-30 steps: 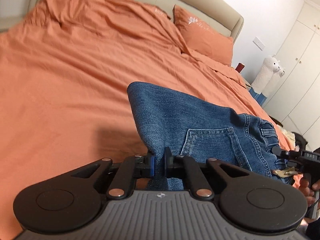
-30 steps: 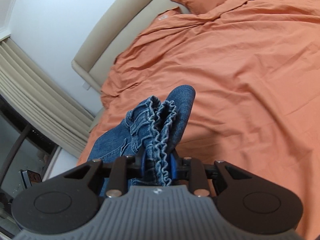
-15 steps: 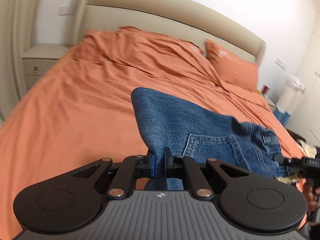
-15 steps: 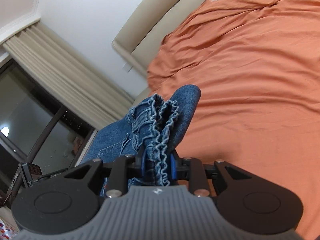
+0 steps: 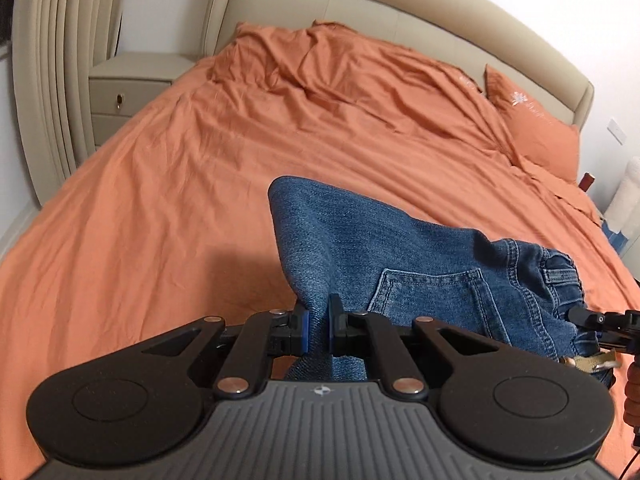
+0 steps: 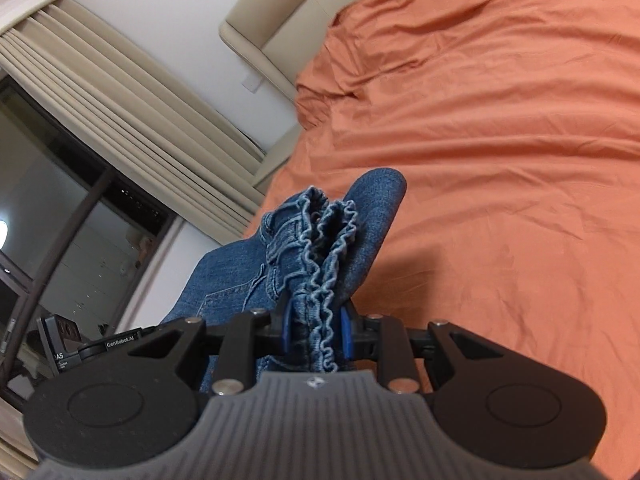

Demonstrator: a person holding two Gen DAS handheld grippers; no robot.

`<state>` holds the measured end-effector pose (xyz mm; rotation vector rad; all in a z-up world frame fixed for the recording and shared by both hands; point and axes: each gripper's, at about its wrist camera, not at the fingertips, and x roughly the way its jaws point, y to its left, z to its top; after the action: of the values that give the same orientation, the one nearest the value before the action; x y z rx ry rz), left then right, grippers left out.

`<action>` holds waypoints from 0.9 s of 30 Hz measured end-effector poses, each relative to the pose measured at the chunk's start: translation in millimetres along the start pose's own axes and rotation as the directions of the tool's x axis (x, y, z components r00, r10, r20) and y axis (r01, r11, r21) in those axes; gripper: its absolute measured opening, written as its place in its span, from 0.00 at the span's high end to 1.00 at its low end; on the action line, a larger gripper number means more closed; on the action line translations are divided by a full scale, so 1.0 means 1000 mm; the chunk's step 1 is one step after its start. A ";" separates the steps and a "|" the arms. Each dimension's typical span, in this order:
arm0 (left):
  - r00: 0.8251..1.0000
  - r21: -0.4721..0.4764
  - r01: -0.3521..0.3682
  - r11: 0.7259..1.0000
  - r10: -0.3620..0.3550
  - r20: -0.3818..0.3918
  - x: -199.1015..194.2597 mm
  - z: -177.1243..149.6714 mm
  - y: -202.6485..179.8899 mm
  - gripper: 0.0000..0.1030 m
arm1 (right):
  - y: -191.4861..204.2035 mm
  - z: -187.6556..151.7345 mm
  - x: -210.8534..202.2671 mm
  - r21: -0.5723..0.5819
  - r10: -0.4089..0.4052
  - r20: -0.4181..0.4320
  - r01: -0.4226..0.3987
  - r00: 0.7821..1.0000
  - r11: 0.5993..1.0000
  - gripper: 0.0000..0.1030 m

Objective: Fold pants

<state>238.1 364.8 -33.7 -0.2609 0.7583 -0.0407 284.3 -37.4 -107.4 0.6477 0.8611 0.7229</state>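
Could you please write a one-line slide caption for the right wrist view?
Right gripper shut on the gathered waistband of blue jeans, held above an orange bedspread.

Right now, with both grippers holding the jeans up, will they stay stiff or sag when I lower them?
The jeans will likely sag: the denim already droops between the left gripper and right gripper. The bunched elastic waistband probably spreads unevenly. Thick denim seems unlikely to slip.

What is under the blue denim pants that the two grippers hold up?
Under the blue denim pants lies the orange bed sheet, with their shadow. The part directly beneath is covered.
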 end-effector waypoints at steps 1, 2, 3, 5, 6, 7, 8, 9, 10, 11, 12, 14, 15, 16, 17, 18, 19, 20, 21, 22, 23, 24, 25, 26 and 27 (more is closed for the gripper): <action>1.000 -0.003 0.004 1.000 -0.004 -0.005 0.009 -0.001 0.005 0.92 | -0.006 0.001 0.008 0.004 -0.008 -0.009 0.008 1.000 1.000 0.82; 1.000 -0.002 0.009 1.000 -0.009 -0.009 0.019 -0.001 0.008 0.92 | -0.012 0.001 0.017 0.004 -0.017 -0.017 0.017 1.000 1.000 0.82; 1.000 -0.001 0.012 1.000 -0.012 -0.017 0.028 -0.002 0.012 0.92 | -0.018 0.002 0.025 0.000 -0.024 -0.023 0.024 0.999 1.000 0.82; 0.999 -0.006 0.024 1.000 -0.024 -0.039 0.049 -0.004 0.019 0.92 | -0.032 0.001 0.039 0.006 -0.042 -0.039 0.043 0.998 0.999 0.82; 0.999 -0.001 0.025 1.000 -0.025 -0.047 0.057 -0.007 0.021 0.92 | -0.039 0.000 0.046 0.011 -0.053 -0.049 0.054 0.997 0.999 0.82; 0.998 0.003 0.022 1.000 -0.022 -0.055 0.065 -0.009 0.025 0.92 | -0.046 0.000 0.052 0.016 -0.067 -0.060 0.068 0.996 0.998 0.82; 0.998 0.003 0.021 1.000 -0.020 -0.058 0.072 -0.011 0.028 0.92 | -0.054 -0.001 0.057 0.019 -0.075 -0.066 0.076 0.995 0.997 0.82; 0.998 -0.002 0.022 1.000 -0.022 -0.062 0.077 -0.013 0.033 0.92 | -0.061 -0.001 0.061 0.024 -0.078 -0.071 0.080 0.994 0.997 0.82; 0.997 -0.011 0.028 1.000 -0.029 -0.068 0.083 -0.015 0.039 0.92 | -0.067 -0.002 0.065 0.026 -0.082 -0.078 0.084 0.994 0.996 0.82; 0.996 -0.016 0.036 0.999 -0.037 -0.076 0.087 -0.018 0.044 0.91 | -0.072 -0.003 0.069 0.023 -0.089 -0.086 0.091 0.992 0.996 0.82; 0.996 -0.017 0.038 0.999 -0.039 -0.085 0.090 -0.021 0.047 0.91 | -0.076 -0.005 0.072 0.016 -0.096 -0.095 0.098 0.991 0.995 0.82; 0.994 -0.015 0.042 0.999 -0.043 -0.102 0.096 -0.030 0.052 0.87 | -0.085 -0.010 0.077 0.015 -0.108 -0.103 0.110 0.989 0.994 0.82; 0.993 -0.023 0.040 0.999 -0.043 -0.108 0.098 -0.032 0.053 0.85 | -0.089 -0.011 0.079 0.023 -0.107 -0.103 0.110 0.989 0.994 0.82; 0.993 -0.035 0.038 0.999 -0.041 -0.113 0.100 -0.034 0.055 0.80 | -0.094 -0.012 0.081 0.038 -0.106 -0.104 0.111 0.989 0.993 0.82; 0.993 -0.058 0.036 0.998 -0.042 -0.114 0.099 -0.035 0.058 0.75 | -0.097 -0.013 0.082 0.053 -0.107 -0.106 0.113 0.989 0.992 0.82; 0.992 -0.090 0.034 0.995 -0.045 -0.116 0.097 -0.035 0.063 0.74 | -0.099 -0.013 0.083 0.058 -0.109 -0.107 0.115 0.988 0.992 0.81; 0.992 -0.111 0.029 0.993 -0.042 -0.120 0.094 -0.035 0.066 0.73 | -0.097 -0.013 0.082 0.054 -0.115 -0.108 0.121 0.988 0.991 0.80; 0.992 -0.107 0.013 0.994 -0.026 -0.120 0.089 -0.035 0.067 0.72 | -0.094 -0.012 0.081 0.043 -0.127 -0.110 0.132 0.986 0.990 0.79; 0.992 -0.087 -0.006 0.996 -0.004 -0.124 0.083 -0.035 0.065 0.71 | -0.089 -0.010 0.080 0.026 -0.142 -0.111 0.146 0.984 0.989 0.77; 0.991 -0.054 -0.032 0.998 0.024 -0.131 0.076 -0.034 0.062 0.71 | -0.083 -0.009 0.078 0.009 -0.162 -0.111 0.164 0.981 0.986 0.73; 0.990 -0.025 -0.057 0.998 0.053 -0.132 0.069 -0.034 0.059 0.70 | -0.078 -0.007 0.075 -0.010 -0.186 -0.109 0.186 0.977 0.982 0.70; 0.987 0.001 -0.089 0.996 0.088 -0.134 0.061 -0.035 0.055 0.70 | -0.072 -0.006 0.070 -0.034 -0.211 -0.102 0.208 0.972 0.978 0.69; 0.982 0.030 -0.136 0.990 0.139 -0.128 0.052 -0.036 0.051 0.73 | -0.066 -0.006 0.064 -0.062 -0.241 -0.090 0.236 0.966 0.970 0.69; 0.976 0.055 -0.181 0.982 0.186 -0.115 0.045 -0.037 0.047 0.80 | -0.060 -0.006 0.058 -0.095 -0.280 -0.076 0.273 0.957 0.957 0.70; 0.968 0.075 -0.223 0.972 0.230 -0.099 0.036 -0.038 0.042 0.81 | -0.054 -0.007 0.049 -0.127 -0.310 -0.057 0.301 0.949 0.945 0.70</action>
<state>235.5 392.2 -95.2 -0.1106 0.8885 0.1383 316.9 -29.4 -172.9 0.3710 0.9571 0.5142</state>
